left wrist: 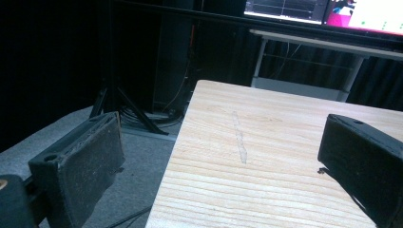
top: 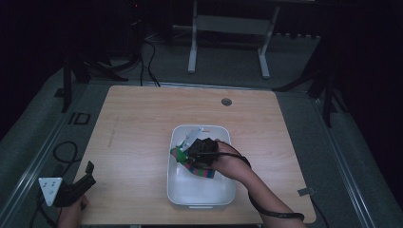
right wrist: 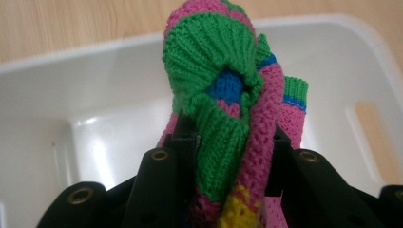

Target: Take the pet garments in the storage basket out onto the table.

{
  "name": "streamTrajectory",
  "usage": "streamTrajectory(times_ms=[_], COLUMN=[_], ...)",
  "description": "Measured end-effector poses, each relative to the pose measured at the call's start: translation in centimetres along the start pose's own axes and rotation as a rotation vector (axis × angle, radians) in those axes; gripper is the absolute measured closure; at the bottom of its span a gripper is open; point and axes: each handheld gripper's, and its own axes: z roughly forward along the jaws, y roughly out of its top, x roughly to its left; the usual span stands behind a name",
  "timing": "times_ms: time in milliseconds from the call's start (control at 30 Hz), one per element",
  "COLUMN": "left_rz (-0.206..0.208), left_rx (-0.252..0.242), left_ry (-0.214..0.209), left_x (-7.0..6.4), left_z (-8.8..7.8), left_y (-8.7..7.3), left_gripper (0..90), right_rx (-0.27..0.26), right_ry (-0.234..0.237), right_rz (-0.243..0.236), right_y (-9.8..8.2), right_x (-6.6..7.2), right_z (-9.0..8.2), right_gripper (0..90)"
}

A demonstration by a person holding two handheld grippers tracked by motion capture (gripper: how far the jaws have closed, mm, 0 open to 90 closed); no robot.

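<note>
A knitted cloth (right wrist: 228,95) in pink, green, blue and yellow bulges up between my right gripper's (right wrist: 228,137) two black jaws, which are shut on it. In the high view my right gripper (top: 183,151) holds the knitted cloth (top: 199,171) over the left side of the white bin (top: 202,199). The bin's white wall (right wrist: 95,137) lies just behind the cloth. My left gripper (top: 89,172) rests at the table's front left corner, its jaws wide apart with nothing between them, and its left pad (left wrist: 92,161) hangs past the table edge.
The wooden table (top: 138,128) has a round cable hole (top: 226,101) near the back edge and a faint streak (left wrist: 240,140) on its left part. Tripod legs and cables stand on the grey floor (top: 43,123) to the left. A white desk frame (top: 228,28) stands behind.
</note>
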Motion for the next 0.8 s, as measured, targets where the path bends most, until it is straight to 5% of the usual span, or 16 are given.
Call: streamTrajectory(times_ms=[433, 800], left_rz=[-0.003, 0.0], left_rx=[0.0, 0.001], left_ry=[0.001, 0.006], left_x=[0.0, 0.0], left_z=[0.0, 0.0], left_y=[0.0, 0.0], left_gripper=[1.8, 1.8], right_rx=[-0.107, -0.135], right_ry=[-0.054, -0.128], right_rz=[0.0, 0.062], right_y=[1.4, -1.3], right_x=[-1.0, -3.2], right_z=[-5.6, -9.7], right_gripper=[67.2, 67.1])
